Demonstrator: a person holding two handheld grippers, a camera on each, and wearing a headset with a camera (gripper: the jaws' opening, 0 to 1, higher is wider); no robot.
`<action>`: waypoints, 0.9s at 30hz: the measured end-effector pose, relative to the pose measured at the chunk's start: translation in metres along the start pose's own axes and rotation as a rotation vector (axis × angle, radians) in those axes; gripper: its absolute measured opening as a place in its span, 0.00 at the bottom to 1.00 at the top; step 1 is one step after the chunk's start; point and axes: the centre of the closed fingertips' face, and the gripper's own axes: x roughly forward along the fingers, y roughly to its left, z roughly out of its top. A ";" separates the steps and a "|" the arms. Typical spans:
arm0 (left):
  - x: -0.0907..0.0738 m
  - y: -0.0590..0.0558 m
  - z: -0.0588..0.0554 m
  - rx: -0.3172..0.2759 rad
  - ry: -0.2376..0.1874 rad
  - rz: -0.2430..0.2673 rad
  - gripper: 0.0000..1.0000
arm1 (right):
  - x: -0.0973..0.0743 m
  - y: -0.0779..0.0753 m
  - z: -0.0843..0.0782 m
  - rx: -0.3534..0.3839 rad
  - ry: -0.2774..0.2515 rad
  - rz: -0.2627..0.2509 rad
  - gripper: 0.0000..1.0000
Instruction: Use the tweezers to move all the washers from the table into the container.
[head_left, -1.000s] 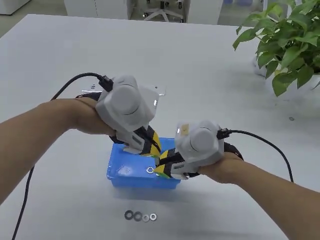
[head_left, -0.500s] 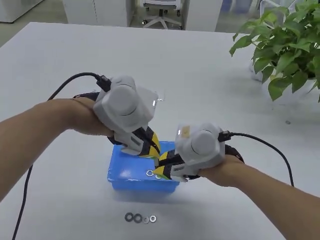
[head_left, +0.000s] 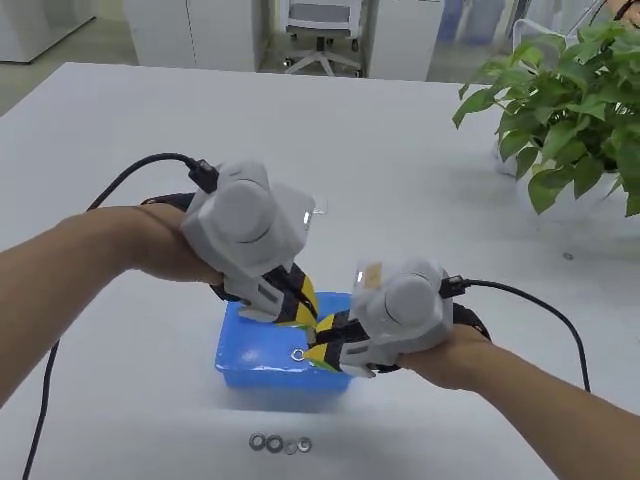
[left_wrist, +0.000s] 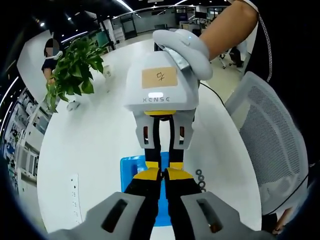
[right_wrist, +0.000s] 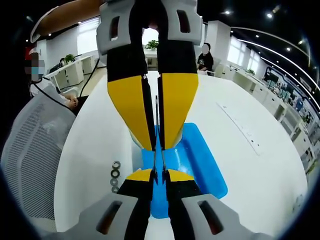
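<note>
Step in hand, as judged: dropping one washer into the container.

The left gripper (left_wrist: 160, 175) and right gripper (right_wrist: 152, 176) meet tip to tip. Each has its jaws pressed together on a thin strip, apparently the tweezers (right_wrist: 156, 125).

- One blue container (head_left: 240, 348) lies directly beneath both tips.
- One washer (head_left: 297, 354) sits at the right gripper's tip, over the container.
- Four washers (head_left: 281, 443) lie in a row outside the container, on the person's side of the tips.

The next move calls for easing the squeeze, then fetching from the row.

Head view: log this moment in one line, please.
left gripper, right gripper: shut on tweezers, over container | washer at container, held or dropped unclear | washers on table
</note>
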 end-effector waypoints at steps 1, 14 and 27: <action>0.000 -0.001 0.000 0.000 0.001 0.000 0.07 | 0.000 0.002 0.000 -0.001 0.001 0.001 0.11; -0.002 -0.012 0.002 0.004 0.000 0.009 0.07 | -0.003 0.011 0.002 -0.012 -0.002 -0.008 0.11; -0.010 -0.020 0.007 0.006 0.002 0.019 0.07 | -0.009 0.020 0.010 -0.029 -0.012 -0.019 0.11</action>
